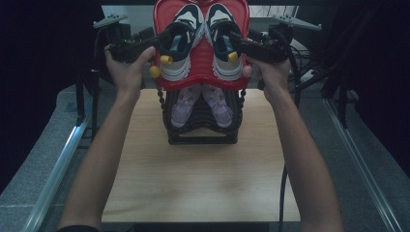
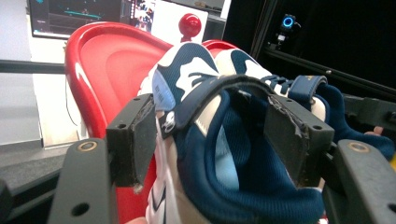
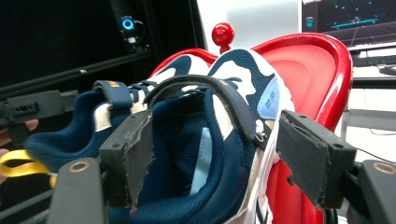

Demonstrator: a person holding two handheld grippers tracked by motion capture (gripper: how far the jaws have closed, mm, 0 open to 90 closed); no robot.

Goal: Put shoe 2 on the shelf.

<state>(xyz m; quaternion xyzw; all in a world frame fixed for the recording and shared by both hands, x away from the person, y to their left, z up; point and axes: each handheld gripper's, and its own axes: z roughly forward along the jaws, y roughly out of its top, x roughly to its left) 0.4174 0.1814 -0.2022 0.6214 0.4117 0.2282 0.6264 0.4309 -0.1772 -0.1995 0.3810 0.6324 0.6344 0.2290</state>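
Navy-and-white sneakers, a pair, toes up on red heart-shaped tray (image 1: 196,79) atop black shoe rack (image 1: 200,130) at far end of wooden bench (image 1: 193,183). Left sneaker (image 1: 181,41) and right sneaker (image 1: 222,41) side by side, touching. Left gripper (image 1: 167,38) at left sneaker's collar, jaws spread either side of it, outer pad at the shoe's side, inner one in the opening; firm pinch or not: cannot tell. Right gripper (image 1: 234,41) mirrored on right sneaker, jaws spread across the collar, inner pad in the opening, outer pad apart from shoe's side. Small pale-blue side label on each sneaker, print too blurred to read; yellow lettering on navy strap, unreadable. Pair of lilac sneakers (image 1: 200,104) on lower rack tier. Red ball knob (image 2: 190,23) on tray's top edge.
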